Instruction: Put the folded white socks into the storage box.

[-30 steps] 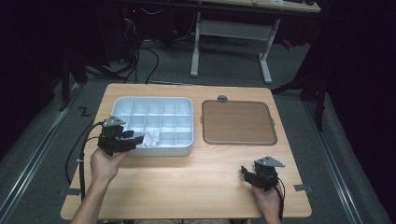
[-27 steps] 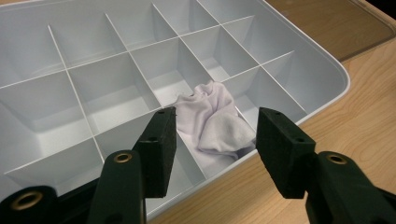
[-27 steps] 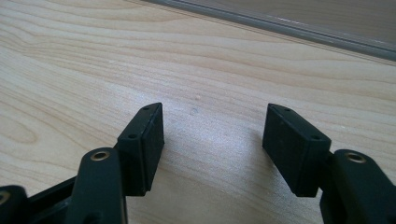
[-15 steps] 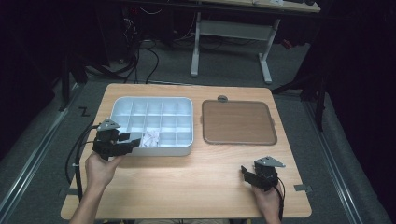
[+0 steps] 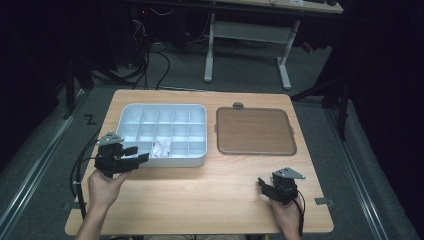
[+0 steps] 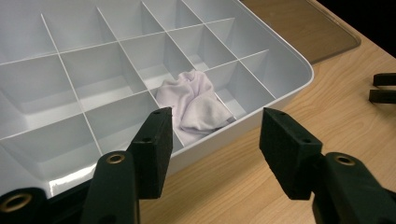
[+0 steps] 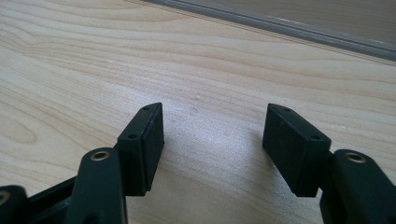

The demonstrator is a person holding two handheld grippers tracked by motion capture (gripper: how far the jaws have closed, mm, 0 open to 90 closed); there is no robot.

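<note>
Divided white tray (image 5: 162, 134) sits at the left of the counter (image 5: 210, 200) beside a brown lid (image 5: 254, 131), and the left hand-held gripper (image 5: 138, 154) has drawn back from over its near-left corner to just outside the rim. Its jaws stand apart and empty, so the crumpled pale cloth (image 6: 194, 100), lying in a near-row compartment, looks released. The right hand-held gripper (image 5: 263, 186) stays low over bare wood, jaws apart.
</note>
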